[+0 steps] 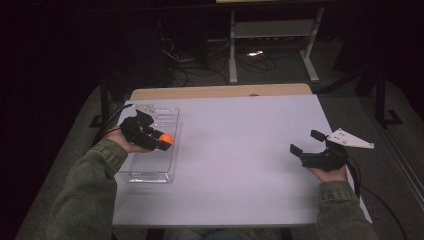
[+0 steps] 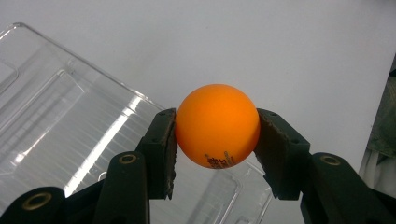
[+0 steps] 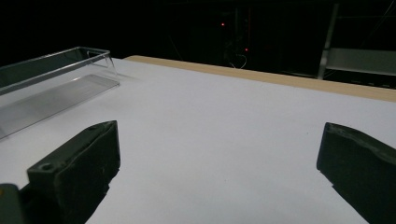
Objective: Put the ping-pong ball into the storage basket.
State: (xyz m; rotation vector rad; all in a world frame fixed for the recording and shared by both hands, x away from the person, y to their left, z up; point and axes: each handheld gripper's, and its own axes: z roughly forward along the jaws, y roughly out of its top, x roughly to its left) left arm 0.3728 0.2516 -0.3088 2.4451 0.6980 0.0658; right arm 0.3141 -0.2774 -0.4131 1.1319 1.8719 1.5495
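An orange ball [image 2: 217, 125] with dark print near its bottom sits clamped between the two black pads of my left gripper [image 2: 215, 140]. In the high view that left gripper [image 1: 162, 140] holds the ball [image 1: 167, 138] over the right side of a clear plastic tray [image 1: 150, 172] at the table's left. My right gripper [image 1: 304, 142] rests low over the right side of the white table [image 1: 240, 150], its jaws wide apart with nothing between them. The right gripper view shows its fingers [image 3: 77, 165] apart over bare table, with the tray [image 3: 56, 74] far off at left.
The table's far edge is a wooden strip [image 1: 220, 91]. Beyond it stand a white metal frame [image 1: 272, 45] and loose cables on a dark floor. Black cables trail off both grippers at the table's sides.
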